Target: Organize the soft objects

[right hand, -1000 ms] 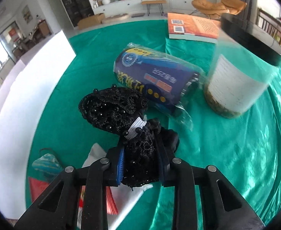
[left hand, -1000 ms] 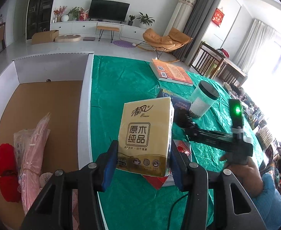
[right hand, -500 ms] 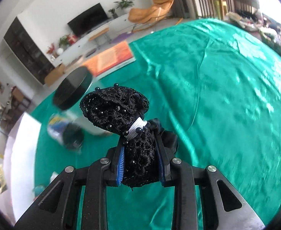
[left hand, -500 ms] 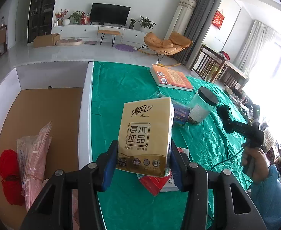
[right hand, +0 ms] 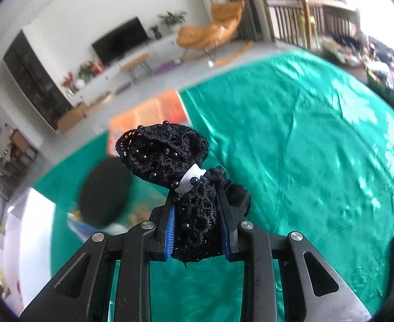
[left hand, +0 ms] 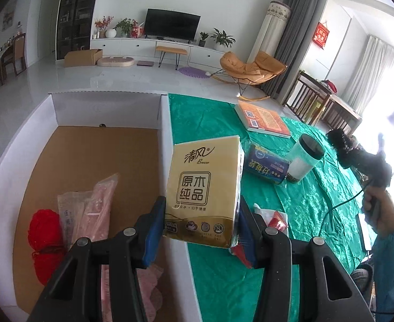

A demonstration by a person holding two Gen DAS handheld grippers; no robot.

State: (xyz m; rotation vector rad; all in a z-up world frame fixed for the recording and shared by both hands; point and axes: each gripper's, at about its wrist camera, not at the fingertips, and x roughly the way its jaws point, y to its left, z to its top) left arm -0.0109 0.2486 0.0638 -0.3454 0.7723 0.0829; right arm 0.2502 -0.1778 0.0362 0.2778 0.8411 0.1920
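My left gripper (left hand: 199,228) is shut on a golden tissue pack (left hand: 203,189) and holds it upright above the right wall of a white cardboard box (left hand: 163,123). Red yarn (left hand: 45,237) and pink packaged cloth (left hand: 95,212) lie in the box. My right gripper (right hand: 197,230) is shut on a black lace hair bow (right hand: 170,158), raised high above the green tablecloth (right hand: 304,139). The right gripper also shows in the left wrist view (left hand: 358,155), far right, with the bow (left hand: 338,139) in it.
On the green cloth (left hand: 205,112) lie an orange book (left hand: 264,119), a blue wrapped roll (left hand: 268,166), a black-lidded jar (left hand: 305,158) and red and white items (left hand: 274,218) behind the tissue pack. The jar lid (right hand: 105,187) appears blurred below my right gripper.
My right gripper has lifted the black bow off the table and swung it up and to the right. My left gripper has drifted slightly left with the tissue pack.
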